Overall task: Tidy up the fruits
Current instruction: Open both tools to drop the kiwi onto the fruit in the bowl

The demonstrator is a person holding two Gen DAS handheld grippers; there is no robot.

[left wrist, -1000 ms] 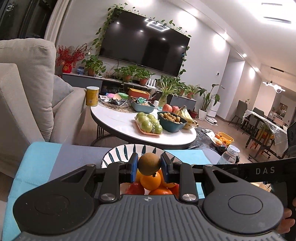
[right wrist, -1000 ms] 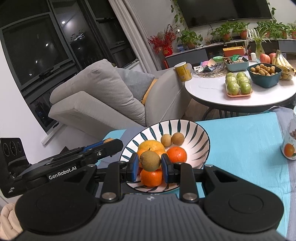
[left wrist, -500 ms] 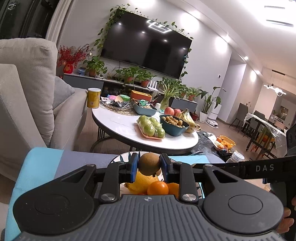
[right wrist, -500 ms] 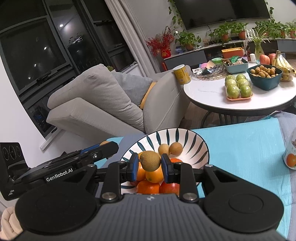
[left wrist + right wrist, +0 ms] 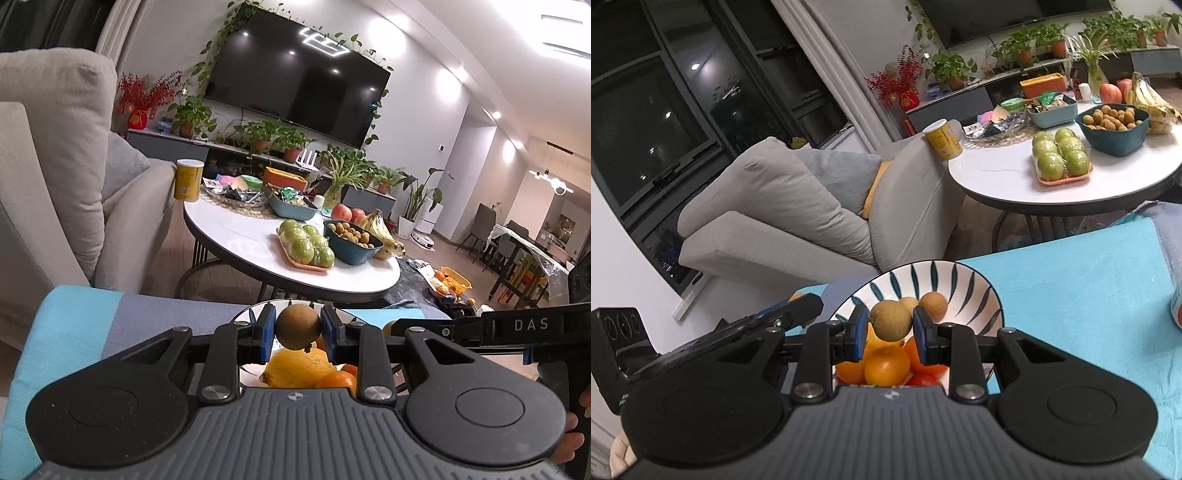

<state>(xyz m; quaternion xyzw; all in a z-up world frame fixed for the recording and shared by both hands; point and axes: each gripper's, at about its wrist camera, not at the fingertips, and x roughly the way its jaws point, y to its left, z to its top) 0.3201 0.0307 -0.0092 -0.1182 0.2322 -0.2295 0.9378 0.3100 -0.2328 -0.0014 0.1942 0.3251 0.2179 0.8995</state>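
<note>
R gripper (image 5: 889, 325) clamps small brown fruit (image 5: 891, 325), frame centre, above striped bowl (image 5: 975, 295) w/ oranges (image 5: 886, 365).

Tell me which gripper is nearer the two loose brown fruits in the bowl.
Right. The right gripper hangs just before the fruits; the left gripper is beside the bowl, farther left.

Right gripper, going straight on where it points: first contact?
Probably the pale brown round fruits against the striped bowl's far wall, just past its held brown fruit; depth unclear.
</note>
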